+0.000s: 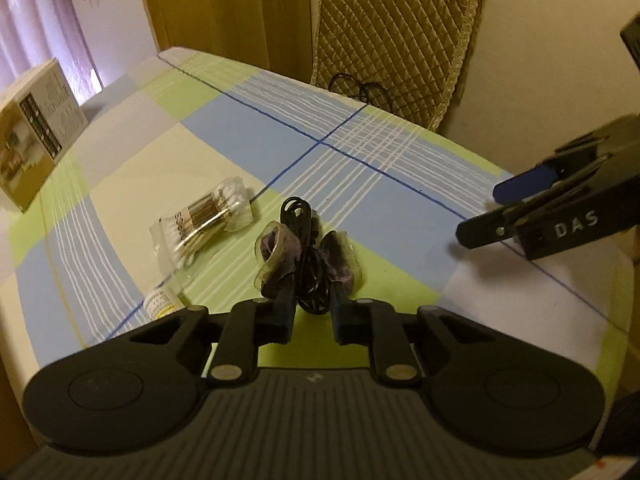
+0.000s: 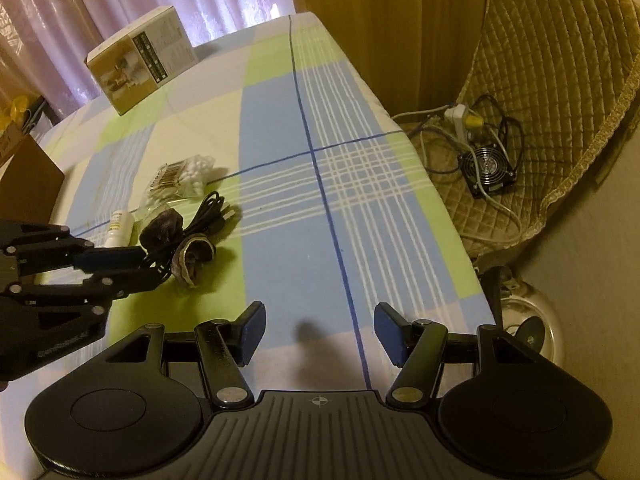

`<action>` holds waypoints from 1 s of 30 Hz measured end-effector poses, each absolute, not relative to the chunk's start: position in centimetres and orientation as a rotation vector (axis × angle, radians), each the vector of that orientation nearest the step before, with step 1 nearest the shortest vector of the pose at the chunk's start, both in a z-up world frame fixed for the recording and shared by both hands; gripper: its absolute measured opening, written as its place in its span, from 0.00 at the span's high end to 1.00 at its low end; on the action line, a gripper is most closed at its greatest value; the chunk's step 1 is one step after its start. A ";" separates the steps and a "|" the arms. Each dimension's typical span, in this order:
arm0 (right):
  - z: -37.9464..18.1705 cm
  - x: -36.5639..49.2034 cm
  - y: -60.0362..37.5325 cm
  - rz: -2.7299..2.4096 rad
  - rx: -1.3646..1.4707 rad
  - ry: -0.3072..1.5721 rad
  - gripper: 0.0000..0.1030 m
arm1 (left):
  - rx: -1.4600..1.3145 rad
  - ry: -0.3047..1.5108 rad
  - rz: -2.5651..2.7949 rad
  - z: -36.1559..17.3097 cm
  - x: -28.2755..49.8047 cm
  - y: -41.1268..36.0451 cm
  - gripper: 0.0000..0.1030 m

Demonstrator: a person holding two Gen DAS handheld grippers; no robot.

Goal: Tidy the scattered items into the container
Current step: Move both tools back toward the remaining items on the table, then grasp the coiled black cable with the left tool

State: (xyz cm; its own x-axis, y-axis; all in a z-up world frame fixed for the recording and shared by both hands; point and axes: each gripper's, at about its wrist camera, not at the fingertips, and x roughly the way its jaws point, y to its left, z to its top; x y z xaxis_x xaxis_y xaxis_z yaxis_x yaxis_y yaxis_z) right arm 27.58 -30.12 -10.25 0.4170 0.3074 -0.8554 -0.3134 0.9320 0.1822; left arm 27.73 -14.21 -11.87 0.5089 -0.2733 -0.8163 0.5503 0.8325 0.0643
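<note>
Our left gripper (image 1: 310,256) closes on the limp, light black cable bundle (image 1: 306,240) (best pinched mid-coil) at the tabletop's (image 1: 248,128) near left, while our right gripper (image 2: 320,334) stands wide.

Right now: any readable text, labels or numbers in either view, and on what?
"DAS": white letters on the right gripper body, left wrist view.
Cotton swab bag: dark label with barcode, letters too blurred.
Small white bottle: yellow label, unreadable.
Cardboard box: printed panels, too small.
</note>
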 end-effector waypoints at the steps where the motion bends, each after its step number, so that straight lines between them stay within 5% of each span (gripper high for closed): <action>1: -10.3 27.6 -30.1 0.388 -0.008 1.073 0.43 | 0.339 0.906 -0.510 -11.9 27.6 -14.2 0.88; 13: -10.0 27.0 -29.8 0.409 -0.019 1.066 0.43 | 0.117 0.831 -0.544 -6.6 25.1 -9.5 0.96; 23: -10.2 26.3 -28.2 0.471 -0.046 1.085 0.43 | -0.064 1.009 -0.404 -8.6 19.4 -2.2 1.00; 28: -10.0 26.0 -27.3 0.508 -0.069 1.075 0.43 | 0.020 1.066 -0.352 -10.2 17.8 -2.0 0.92; 30: -9.9 25.9 -27.3 0.511 -0.074 1.074 0.43 | 0.043 1.061 -0.361 -10.3 17.5 -2.2 0.79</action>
State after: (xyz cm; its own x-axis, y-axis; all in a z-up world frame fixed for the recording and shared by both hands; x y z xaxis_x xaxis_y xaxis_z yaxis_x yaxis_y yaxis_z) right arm 25.87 -27.33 -9.90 0.3725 0.3631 -0.8541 -0.4338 0.8817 0.1856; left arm 17.53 -2.17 -10.25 0.4349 -0.2696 -0.8592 0.3102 0.9406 -0.1382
